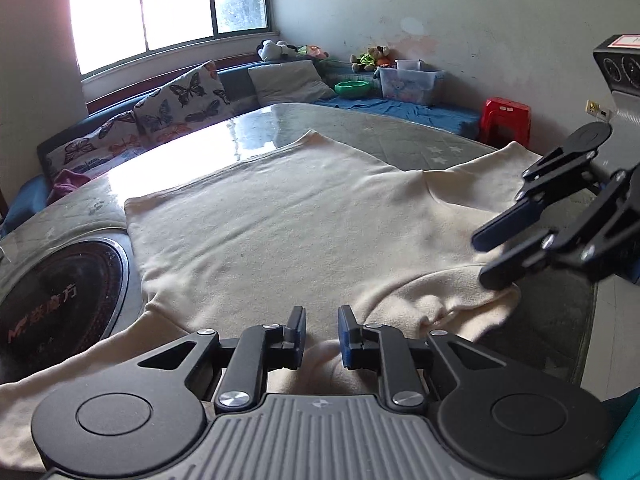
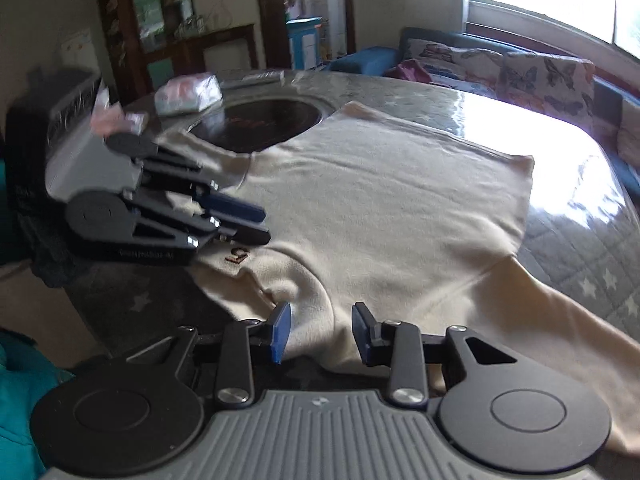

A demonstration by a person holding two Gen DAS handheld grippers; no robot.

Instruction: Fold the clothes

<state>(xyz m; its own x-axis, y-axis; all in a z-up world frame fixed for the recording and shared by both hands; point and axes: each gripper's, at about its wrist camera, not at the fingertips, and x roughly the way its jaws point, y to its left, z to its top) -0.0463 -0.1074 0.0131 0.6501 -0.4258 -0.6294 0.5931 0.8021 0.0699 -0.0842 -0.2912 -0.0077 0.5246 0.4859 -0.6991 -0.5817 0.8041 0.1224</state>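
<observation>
A cream long-sleeved sweater (image 1: 300,220) lies spread flat on the table, its hem at the far side and its collar end near me. My left gripper (image 1: 322,332) is open, low over the near edge of the cloth by one sleeve, with nothing between its pads. My right gripper (image 1: 486,256) is open too, and its lower finger touches the bunched collar edge. In the right wrist view the sweater (image 2: 380,200) fills the middle and the right gripper (image 2: 322,330) stands open over the near shoulder. The left gripper (image 2: 264,226) hovers by a small brown mark (image 2: 238,256).
A round black cooktop (image 1: 60,300) is set into the table (image 1: 420,136), partly under a sleeve. A wrapped packet (image 2: 188,94) lies beyond the cooktop. The table edge (image 1: 592,320) drops off at the right. A sofa with butterfly cushions (image 1: 180,100) and a red stool (image 1: 506,118) stand behind.
</observation>
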